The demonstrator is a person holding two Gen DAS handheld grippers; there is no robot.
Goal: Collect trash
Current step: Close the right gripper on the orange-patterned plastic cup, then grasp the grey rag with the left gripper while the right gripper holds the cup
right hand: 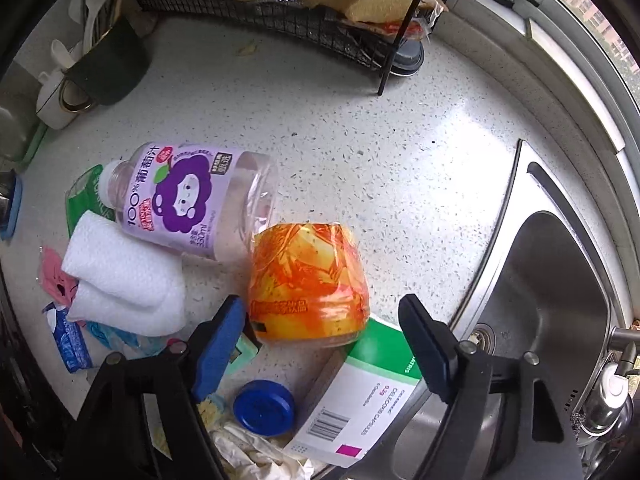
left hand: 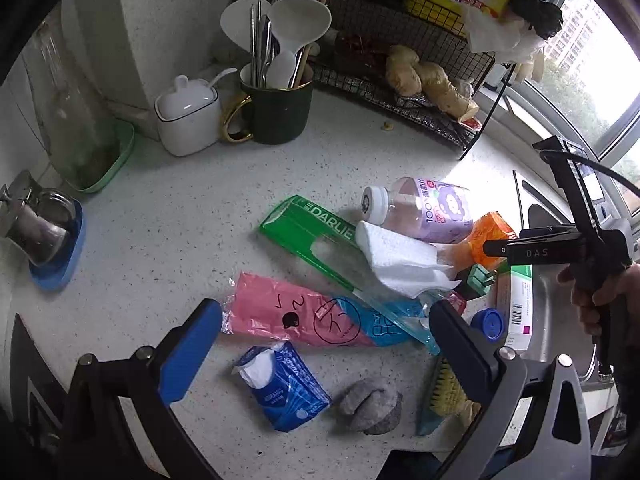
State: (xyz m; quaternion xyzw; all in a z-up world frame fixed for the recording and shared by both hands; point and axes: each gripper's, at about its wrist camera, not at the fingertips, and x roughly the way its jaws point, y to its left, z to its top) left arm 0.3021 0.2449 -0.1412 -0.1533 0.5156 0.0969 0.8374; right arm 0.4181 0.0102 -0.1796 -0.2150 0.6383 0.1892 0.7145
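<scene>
Trash lies scattered on the speckled white counter (left hand: 200, 208). In the left wrist view my left gripper (left hand: 328, 340) is open above a pink and blue wrapper (left hand: 304, 314), with a blue tissue pack (left hand: 284, 390) and a grey wad (left hand: 370, 404) just below. A green Darlie box (left hand: 308, 236), a folded white paper towel (left hand: 400, 260) and a purple grape juice bottle (left hand: 424, 210) lie beyond. In the right wrist view my right gripper (right hand: 320, 344) is open, its fingers on either side of an orange cup (right hand: 308, 284). A blue cap (right hand: 264, 406) and a white and green medicine box (right hand: 360, 396) lie below it.
A black wire rack (left hand: 400, 92) with ginger stands at the back. A dark mug of utensils (left hand: 276, 110) and a white sugar pot (left hand: 188, 118) sit back left. A steel sink (right hand: 552, 280) lies to the right, with its tap (right hand: 612, 392) at the lower right.
</scene>
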